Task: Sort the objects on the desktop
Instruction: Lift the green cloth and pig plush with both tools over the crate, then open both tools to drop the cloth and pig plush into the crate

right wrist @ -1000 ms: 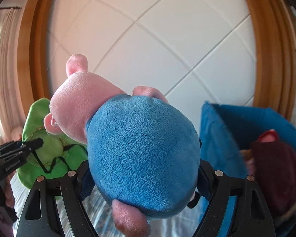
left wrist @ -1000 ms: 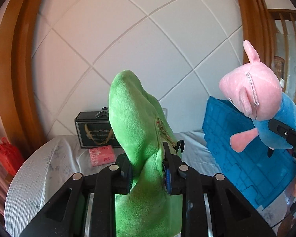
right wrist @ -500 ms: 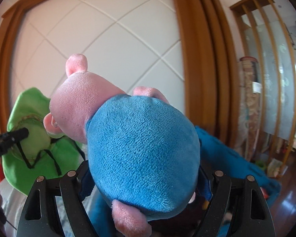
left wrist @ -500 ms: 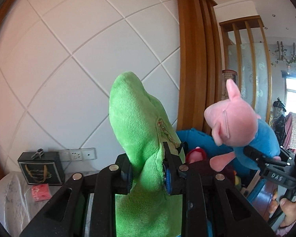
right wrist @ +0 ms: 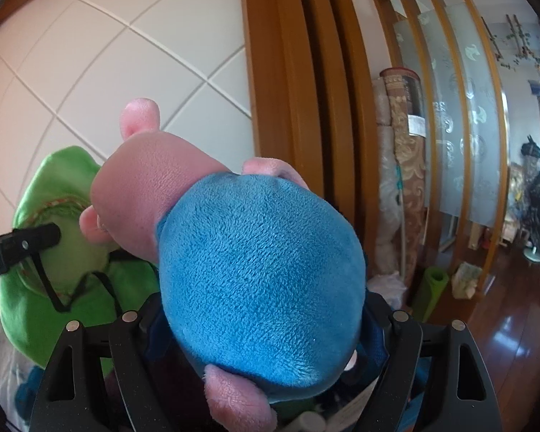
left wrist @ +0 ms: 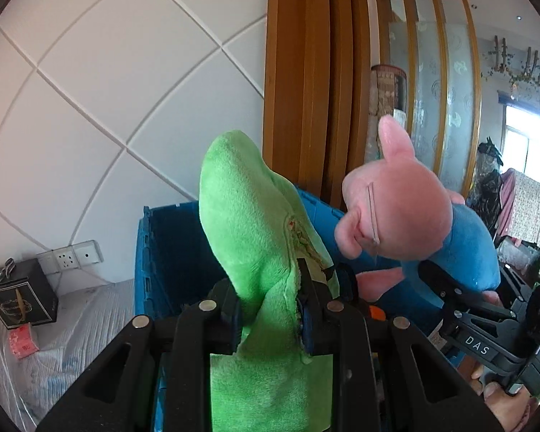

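My left gripper (left wrist: 268,306) is shut on a green plush toy (left wrist: 248,223), which sticks up between its pads. A blue plastic crate (left wrist: 169,252) stands open right behind and below it. In the right wrist view my right gripper (right wrist: 266,327) is shut on the blue body of a pink pig plush (right wrist: 259,270); the pig's head (right wrist: 140,183) points away to the left. The pig plush (left wrist: 399,208) also shows at the right of the left wrist view, level with the green toy, and the green plush toy (right wrist: 64,237) appears at the left of the right wrist view.
A table with a pale cloth (left wrist: 72,327) lies left of the crate, bearing a black gift box (left wrist: 19,298) and a small pink packet (left wrist: 23,342). A white panelled wall (left wrist: 108,90) and wooden frame (left wrist: 306,72) rise behind. Rolled rugs (right wrist: 399,165) and wooden floor (right wrist: 514,324) lie to the right.
Both grippers have swung to the right with their toys, from over the table to the blue crate. The grips have not changed.
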The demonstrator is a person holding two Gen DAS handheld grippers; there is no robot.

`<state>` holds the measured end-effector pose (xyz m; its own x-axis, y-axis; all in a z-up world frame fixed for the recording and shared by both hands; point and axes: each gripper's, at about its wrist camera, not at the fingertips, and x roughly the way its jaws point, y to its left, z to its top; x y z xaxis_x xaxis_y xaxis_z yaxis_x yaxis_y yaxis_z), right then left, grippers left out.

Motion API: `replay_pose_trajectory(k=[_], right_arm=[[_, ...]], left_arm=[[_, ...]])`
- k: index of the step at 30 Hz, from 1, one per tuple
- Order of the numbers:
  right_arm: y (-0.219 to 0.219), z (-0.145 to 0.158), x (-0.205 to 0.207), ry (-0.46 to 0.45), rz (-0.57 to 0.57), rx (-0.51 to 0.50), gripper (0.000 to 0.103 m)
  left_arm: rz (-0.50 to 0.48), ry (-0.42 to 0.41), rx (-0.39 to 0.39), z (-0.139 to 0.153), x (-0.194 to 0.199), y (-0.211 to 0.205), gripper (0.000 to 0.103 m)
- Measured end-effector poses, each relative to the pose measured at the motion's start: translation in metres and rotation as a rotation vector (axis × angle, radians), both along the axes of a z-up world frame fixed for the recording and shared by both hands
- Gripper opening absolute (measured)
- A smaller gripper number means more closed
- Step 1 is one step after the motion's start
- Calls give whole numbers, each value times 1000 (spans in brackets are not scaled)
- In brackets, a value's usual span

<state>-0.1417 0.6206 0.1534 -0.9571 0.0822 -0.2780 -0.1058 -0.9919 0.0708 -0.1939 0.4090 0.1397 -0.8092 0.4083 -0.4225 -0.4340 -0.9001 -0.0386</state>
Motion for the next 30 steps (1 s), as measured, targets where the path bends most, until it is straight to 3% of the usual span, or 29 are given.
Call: replay_pose_trajectory(k=[6, 9, 10, 11, 19, 25, 30], right_arm=[[9, -18, -39, -81, -26, 50, 86], [9, -28, -52, -144, -43, 63, 92], [11, -28, -54, -148, -45, 57, 94], [13, -27, -54, -135, -48, 51, 103], [12, -32, -54, -178, -59, 63, 103], [-9, -23, -27, -154, -11, 62, 103], [-38, -7, -2, -105, 38, 71, 103]], left_arm=[[41, -71, -95, -23, -19, 18, 28], [71, -72, -103, -25, -17, 18, 54], [81, -73, -101, -24, -18, 18, 69], [85, -72, -95, -25, -17, 17, 79], [86, -38, -81, -17, 4, -3, 80], [71, -9, -39, -7, 28, -30, 80], [115, 28, -19, -2, 50, -69, 80]])
